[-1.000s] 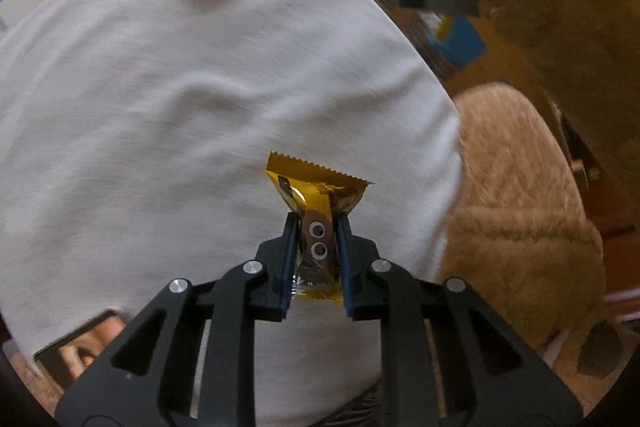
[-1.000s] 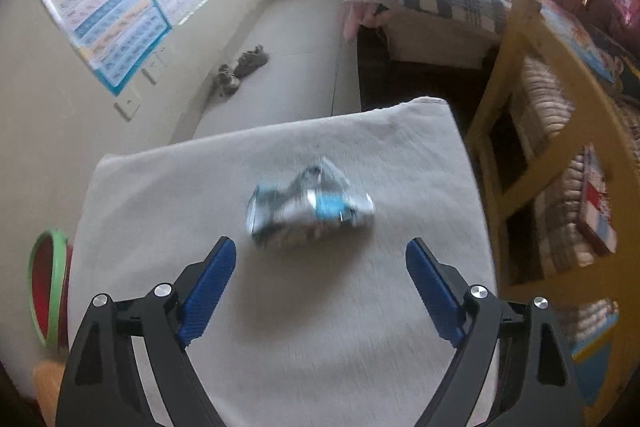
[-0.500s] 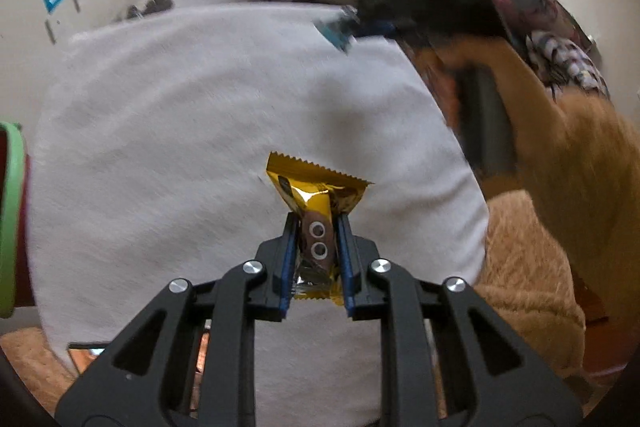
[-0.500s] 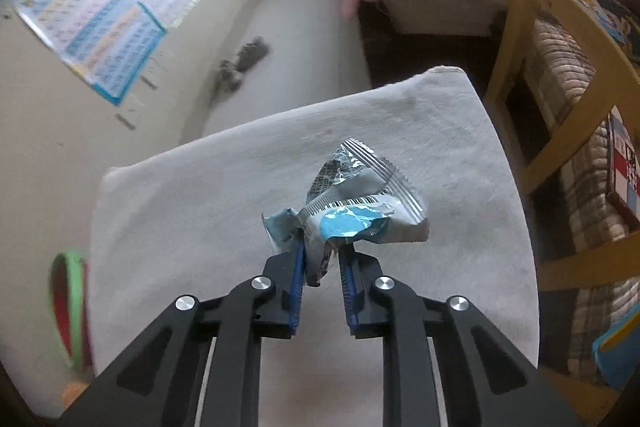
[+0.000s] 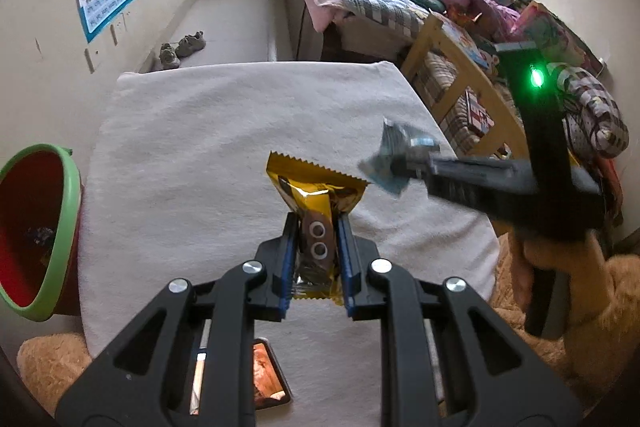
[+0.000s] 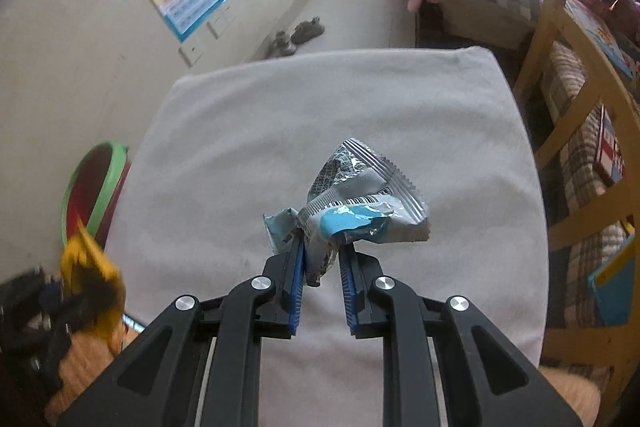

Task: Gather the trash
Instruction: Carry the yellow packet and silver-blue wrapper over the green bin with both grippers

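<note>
Left wrist view: left hand-held gripper [image 5: 316, 243] clamping crinkled gold foil wrapper [image 5: 316, 199]; right hand-held gripper [image 6: 322, 259] pinching crumpled silver-blue wrapper [image 6: 360, 215], both hanging above white-clothed counter [image 5: 192, 155]. Remaining: dropping both into green-rimmed red bin [image 5: 60, 227] left of counter.

gold wrapper [image 5: 316, 195]: I see its lower part hidden between the left gripper's [image 5: 317, 259] pads.
bin [image 5: 38, 239]: left side cut by frame edge; contents too dark to identify.
phone [image 5: 270, 375]: partly hidden behind the gripper frame.
silver-blue wrapper [image 5: 394, 157]: blurred in left view.
</note>
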Demonstrator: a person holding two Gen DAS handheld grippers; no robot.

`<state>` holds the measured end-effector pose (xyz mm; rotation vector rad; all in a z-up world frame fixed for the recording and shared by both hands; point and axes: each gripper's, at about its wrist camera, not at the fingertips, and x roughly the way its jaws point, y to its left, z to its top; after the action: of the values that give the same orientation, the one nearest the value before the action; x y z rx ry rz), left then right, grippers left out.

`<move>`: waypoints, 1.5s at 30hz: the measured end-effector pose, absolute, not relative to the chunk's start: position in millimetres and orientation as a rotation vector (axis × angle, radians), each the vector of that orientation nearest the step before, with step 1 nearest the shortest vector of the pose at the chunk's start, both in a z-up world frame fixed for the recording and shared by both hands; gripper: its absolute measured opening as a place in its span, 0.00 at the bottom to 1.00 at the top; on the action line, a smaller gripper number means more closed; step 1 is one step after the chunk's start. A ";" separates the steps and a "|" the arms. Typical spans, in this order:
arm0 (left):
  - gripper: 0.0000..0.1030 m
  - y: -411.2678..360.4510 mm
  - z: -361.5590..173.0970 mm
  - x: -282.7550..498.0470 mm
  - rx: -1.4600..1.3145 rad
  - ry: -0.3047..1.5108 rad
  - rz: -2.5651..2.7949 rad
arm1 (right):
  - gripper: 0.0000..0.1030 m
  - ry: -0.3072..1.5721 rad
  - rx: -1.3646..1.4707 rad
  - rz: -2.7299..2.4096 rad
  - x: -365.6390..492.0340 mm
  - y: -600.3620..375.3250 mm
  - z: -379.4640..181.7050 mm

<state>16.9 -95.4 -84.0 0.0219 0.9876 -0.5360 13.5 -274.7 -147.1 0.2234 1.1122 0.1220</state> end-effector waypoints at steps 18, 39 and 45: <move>0.18 -57.2 -83.8 27.1 -0.061 0.983 -0.442 | 0.68 1.206 0.167 0.065 11.3 -271.9 -175.6; 0.18 -3.4 -73.5 39.1 -0.104 0.941 -0.270 | 0.30 1.121 0.193 0.102 7.6 -263.8 -150.7; 0.18 -0.3 -69.5 40.7 -0.106 0.934 -0.255 | 0.30 1.032 0.207 0.139 12.6 -251.2 -115.2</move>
<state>40.7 -0.3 -69.5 -0.1065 0.9336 -0.2553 12.6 -251.2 -115.2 0.2073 1.0320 0.1387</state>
